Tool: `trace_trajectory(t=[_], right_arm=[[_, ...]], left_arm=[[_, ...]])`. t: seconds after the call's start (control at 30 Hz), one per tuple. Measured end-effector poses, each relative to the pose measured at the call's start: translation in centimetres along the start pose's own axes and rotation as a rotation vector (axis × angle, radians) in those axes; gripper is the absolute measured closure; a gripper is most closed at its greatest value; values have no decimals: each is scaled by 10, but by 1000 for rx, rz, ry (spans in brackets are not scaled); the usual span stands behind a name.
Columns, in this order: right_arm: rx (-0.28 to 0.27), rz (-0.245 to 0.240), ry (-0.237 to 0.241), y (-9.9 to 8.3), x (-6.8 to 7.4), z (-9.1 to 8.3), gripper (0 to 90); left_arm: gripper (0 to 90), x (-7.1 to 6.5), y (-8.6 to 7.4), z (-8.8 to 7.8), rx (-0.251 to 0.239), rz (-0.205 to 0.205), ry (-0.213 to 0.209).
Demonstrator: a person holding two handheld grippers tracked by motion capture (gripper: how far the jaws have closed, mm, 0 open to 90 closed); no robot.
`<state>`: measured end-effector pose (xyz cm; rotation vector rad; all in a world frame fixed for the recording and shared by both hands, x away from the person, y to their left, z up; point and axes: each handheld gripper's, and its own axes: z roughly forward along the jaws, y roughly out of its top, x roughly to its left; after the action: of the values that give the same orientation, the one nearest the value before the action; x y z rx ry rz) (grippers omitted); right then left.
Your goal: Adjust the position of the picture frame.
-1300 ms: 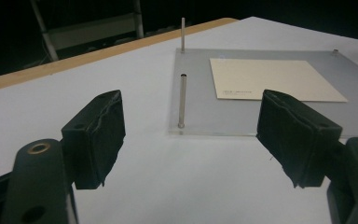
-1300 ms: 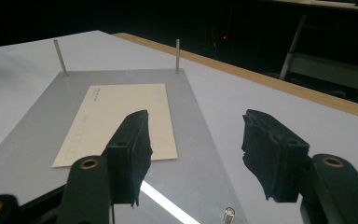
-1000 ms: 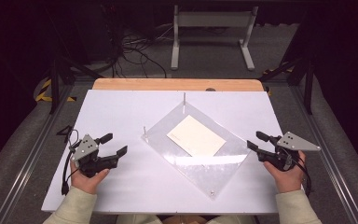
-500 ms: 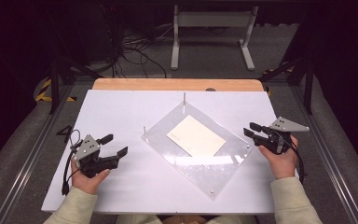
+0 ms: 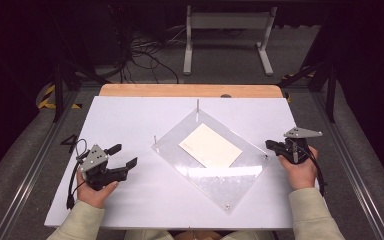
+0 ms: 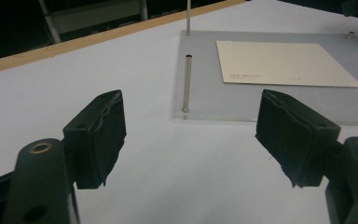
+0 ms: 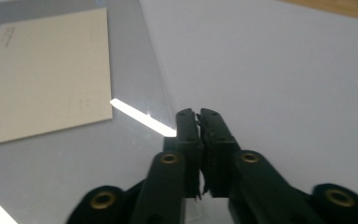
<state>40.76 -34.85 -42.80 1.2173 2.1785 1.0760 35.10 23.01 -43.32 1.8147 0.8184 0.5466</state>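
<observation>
The right gripper (image 5: 275, 146), jaws just clenched with nothing between them, sits at the right corner of the clear plate (image 5: 215, 180) lying mid-worktop (image 5: 130, 115) with a cream card (image 5: 211, 146) on it; nudge gently, staying low. The left gripper (image 5: 125, 156) waits released

The person wears pale cream long sleeves (image 5: 312, 215) that reach to the wrists. The left gripper (image 5: 122, 156) is black, with a grey three-cornered plate (image 5: 93, 156) on top and a thin black cable (image 5: 72, 177) trailing in a loop from its back; its pads (image 6: 100, 135) are matte black blocks with rough, worn edges. The right gripper (image 5: 271, 145) is black as well, topped by its own grey plate (image 5: 302, 132) with a black cable (image 5: 321, 170), and its arms show brass-coloured ringed screw holes (image 7: 169, 158).
</observation>
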Motion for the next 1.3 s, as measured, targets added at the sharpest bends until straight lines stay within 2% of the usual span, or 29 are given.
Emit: trace_trajectory(t=[0.03, 0.1, 0.33, 0.5, 0.67, 0.9, 0.97, 1.2, 1.3], right_arm=[[28, 6, -17, -3, -3, 3, 896], [49, 12, -30, -5, -5, 6, 896], [116, 38, -26, -12, -10, 13, 889], [127, 46, 5, -14, -10, 14, 894], [125, 55, 3, -15, -9, 14, 898], [141, 60, 22, -17, 3, 10, 900], [145, 56, 61, -20, 14, 8, 899], [167, 2, 112, -21, 39, 7, 900], [171, -8, 135, -22, 46, 6, 900]], left_arm=[[244, 0, 0, 0, 3, 1, 2], [244, 0, 0, 0, 6, 3, 2], [244, 1, 0, 0, 6, 4, 3], [245, 0, -1, 1, 12, -4, -2], [245, 0, -1, 1, 18, -2, -3], [248, 0, -1, 2, 21, -1, -7], [249, 0, -1, 2, 21, -3, -7], [249, 0, -1, 3, 22, -6, -14], [249, 0, -1, 3, 25, -8, -12]])
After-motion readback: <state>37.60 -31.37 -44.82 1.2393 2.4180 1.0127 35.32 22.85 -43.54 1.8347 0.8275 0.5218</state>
